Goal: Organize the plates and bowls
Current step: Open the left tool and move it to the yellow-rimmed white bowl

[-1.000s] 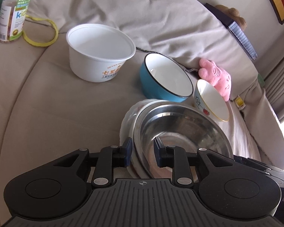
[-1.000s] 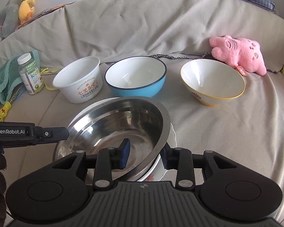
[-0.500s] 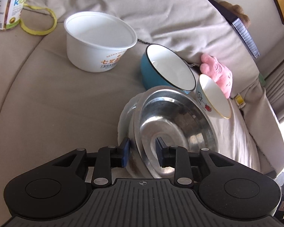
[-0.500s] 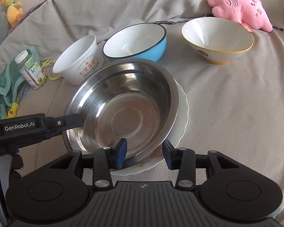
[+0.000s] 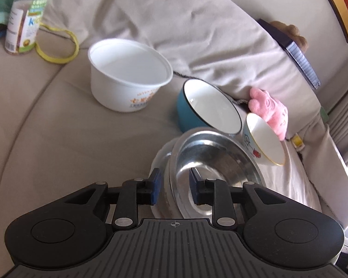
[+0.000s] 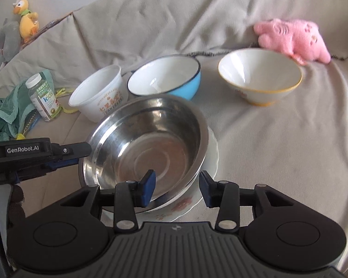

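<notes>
Both tongs straddle the steel bowl's (image 6: 148,148) rim from opposite sides: my left gripper (image 5: 174,186) has one blue pad outside the wall and one inside, its jaws closing, though I can't make out whether the pads press the metal yet; my right gripper (image 6: 176,186) also has the near rim between its fingers, the jaws parted with a clear gap on the right side. That bowl is smooth and shiny with ringed ridges in its flat bottom, and it sits tilted on a white plate (image 6: 212,159), which it mostly hides; only a scalloped edge with faint pink flowers shows. Just behind it stands a blue bowl (image 6: 167,78) with a white inside and dark rim, its near side cut off by the steel one. To its left is a white plastic tub (image 6: 99,95) with orange print, blurred. To the right, apart, is a cream bowl (image 6: 259,76), cone-shaped with a yellow rim. All rest on a wrinkled beige cloth (image 6: 278,150) over a couch. Farther out lie a fuzzy pink plush (image 6: 292,38), a bottle (image 6: 43,97) and a green towel (image 6: 4,115), partly cropped.
</notes>
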A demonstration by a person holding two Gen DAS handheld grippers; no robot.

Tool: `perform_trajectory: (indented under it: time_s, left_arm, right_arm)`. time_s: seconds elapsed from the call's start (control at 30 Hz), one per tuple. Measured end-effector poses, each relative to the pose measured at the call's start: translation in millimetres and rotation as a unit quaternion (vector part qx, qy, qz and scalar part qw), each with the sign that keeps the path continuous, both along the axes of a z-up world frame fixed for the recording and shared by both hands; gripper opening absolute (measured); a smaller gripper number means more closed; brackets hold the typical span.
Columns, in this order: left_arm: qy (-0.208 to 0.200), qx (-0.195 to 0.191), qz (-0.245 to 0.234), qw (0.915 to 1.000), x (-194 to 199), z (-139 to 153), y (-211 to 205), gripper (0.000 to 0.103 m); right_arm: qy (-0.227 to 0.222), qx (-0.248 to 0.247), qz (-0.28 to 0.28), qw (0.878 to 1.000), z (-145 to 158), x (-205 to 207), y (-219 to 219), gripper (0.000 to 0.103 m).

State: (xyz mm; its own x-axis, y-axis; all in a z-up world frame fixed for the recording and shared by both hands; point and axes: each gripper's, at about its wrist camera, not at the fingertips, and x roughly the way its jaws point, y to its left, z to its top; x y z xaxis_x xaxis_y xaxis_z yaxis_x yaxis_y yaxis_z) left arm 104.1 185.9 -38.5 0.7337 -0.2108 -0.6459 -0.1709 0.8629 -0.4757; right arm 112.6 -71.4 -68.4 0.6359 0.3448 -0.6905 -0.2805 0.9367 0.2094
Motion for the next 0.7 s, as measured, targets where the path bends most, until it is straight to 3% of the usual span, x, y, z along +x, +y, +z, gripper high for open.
perform_trajectory:
  time_s: [0.07,0.13,0.2,0.27,0.33,0.4,0.53,0.63,0.7]
  left_arm:
    - [-0.019,0.019,0.017,0.9995,0,13,-8,0.029]
    - [-0.052,0.034,0.01,0.998,4,29,-21,0.029]
    - [-0.076,0.043,-0.022,0.9959,15,40,-41,0.029]
    - [-0.094,0.048,-0.073,0.9917,35,49,-68,0.029]
    - [-0.082,0.061,-0.12,0.9876,59,54,-97,0.029]
    - [-0.065,0.072,-0.157,0.9829,88,60,-124,0.029]
    - [-0.034,0.053,-0.186,0.9805,154,65,-153,0.029]
    - [0.0,0.097,-0.182,0.9785,208,55,-170,0.029]
    - [0.032,0.136,-0.186,0.9726,241,44,-179,0.029]
  right_arm:
    - [-0.039,-0.013,-0.002,0.999,10,-6,-10,0.044]
    - [-0.071,-0.017,-0.01,0.997,20,-7,-25,0.052]
    - [-0.096,-0.018,-0.034,0.995,28,-3,-46,0.067]
    - [-0.112,-0.036,-0.056,0.991,31,8,-65,0.07]
    - [-0.121,-0.063,-0.071,0.988,30,22,-79,0.072]
    - [-0.119,-0.072,-0.083,0.987,29,43,-95,0.084]
    - [-0.121,0.011,-0.085,0.989,31,86,-125,0.088]
    - [-0.09,0.074,-0.121,0.986,17,134,-142,0.087]
    - [-0.051,0.1,-0.13,0.985,1,162,-148,0.077]
